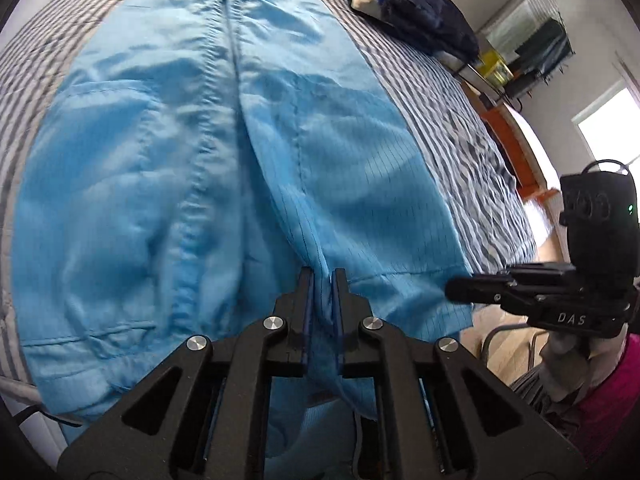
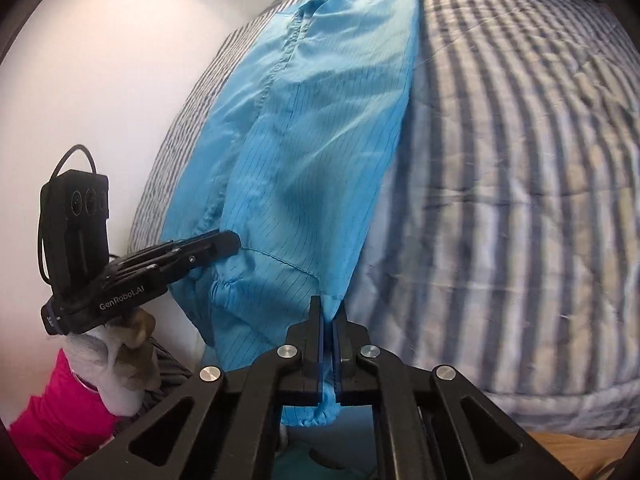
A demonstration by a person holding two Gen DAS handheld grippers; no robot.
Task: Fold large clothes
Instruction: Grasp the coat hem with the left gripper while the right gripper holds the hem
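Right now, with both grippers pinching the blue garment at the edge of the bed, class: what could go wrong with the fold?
1. Each gripper, left and right, pinches only a thin bit of the blue garment, so the smooth cloth may slip out when lifted.
2. The garment's lower end hangs over the edge of the bed, so it might slide off.
3. Wrinkles could get folded in.

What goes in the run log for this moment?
left tool: shut on garment hem | right tool: shut on garment hem | garment: flat on striped bed | fold: not yet done
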